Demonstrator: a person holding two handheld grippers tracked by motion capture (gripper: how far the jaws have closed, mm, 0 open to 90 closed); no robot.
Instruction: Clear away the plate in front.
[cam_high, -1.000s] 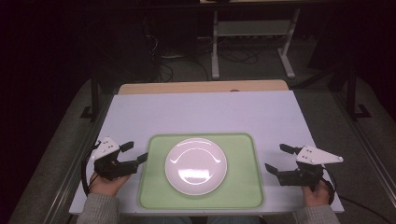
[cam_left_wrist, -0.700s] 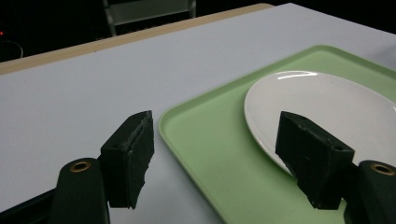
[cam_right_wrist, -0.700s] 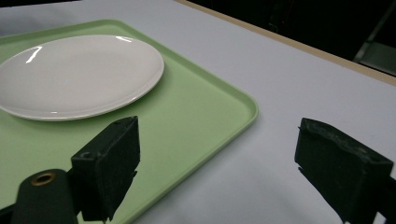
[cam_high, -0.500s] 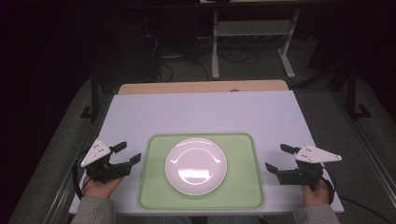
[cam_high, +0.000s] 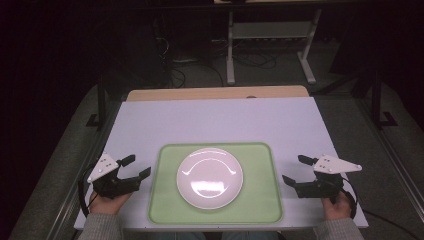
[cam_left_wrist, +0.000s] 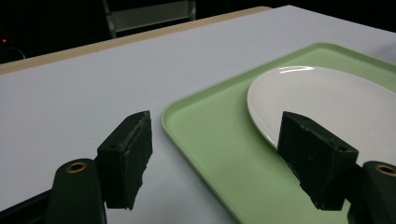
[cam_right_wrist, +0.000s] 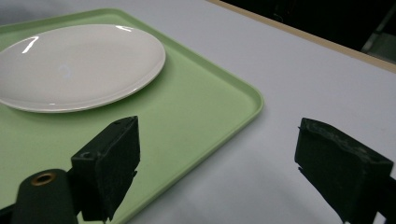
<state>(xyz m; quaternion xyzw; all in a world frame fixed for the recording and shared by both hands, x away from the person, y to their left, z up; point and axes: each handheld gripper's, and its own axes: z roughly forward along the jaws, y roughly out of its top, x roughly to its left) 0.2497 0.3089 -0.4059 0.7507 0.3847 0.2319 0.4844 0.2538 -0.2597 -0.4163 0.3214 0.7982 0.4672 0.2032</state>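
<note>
A white plate (cam_high: 210, 177) lies empty in the middle of a pale green tray (cam_high: 165, 202) at the near side of the white table. My left gripper (cam_high: 138, 165) rests open just left of the tray, held in a hand. In the left gripper view its jaws (cam_left_wrist: 222, 156) stand wide apart across the tray's left rim (cam_left_wrist: 201, 135), with the plate (cam_left_wrist: 327, 98) to the right. My right gripper (cam_high: 294, 169) is open just right of the tray. Its own view has the gripper (cam_right_wrist: 224, 168) spanning the tray's corner (cam_right_wrist: 196, 107), the plate (cam_right_wrist: 79, 65) beyond. Neither holds anything.
The white table top (cam_high: 215, 122) stretches bare beyond the tray, ending in a wooden strip (cam_high: 215, 93) at the far edge. A metal stand (cam_high: 270, 40) and cables lie on the dark floor behind. The table's side edges run close to each hand.
My left gripper has drifted a little to the left and toward the near edge, staying open. The right gripper, tray and plate have hardly moved.
</note>
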